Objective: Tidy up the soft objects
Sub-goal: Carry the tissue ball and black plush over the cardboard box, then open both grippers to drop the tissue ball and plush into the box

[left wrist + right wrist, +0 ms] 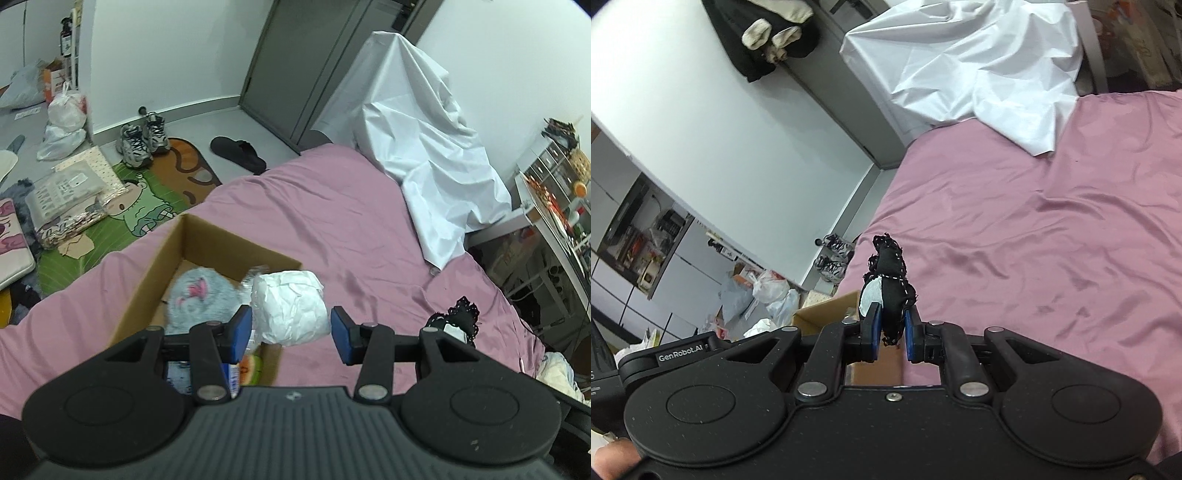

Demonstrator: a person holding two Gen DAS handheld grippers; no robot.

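Cardboard box (147,269) at bed's (332,206) left edge w/ grey plush (199,295) inside, left gripper (291,334) jaws apart around white wad (291,306), right gripper (890,332) clamped on black lace item (892,291) above bed.

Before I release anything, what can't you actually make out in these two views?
- Left wrist view: whether the left tool touches the crumpled white paper-like bundle; its pads stand apart.
- Left wrist view: near end of the brown cardboard box, hidden by the tool body.
- Right wrist view: black lace-edged fabric piece, lower end hidden between pads.
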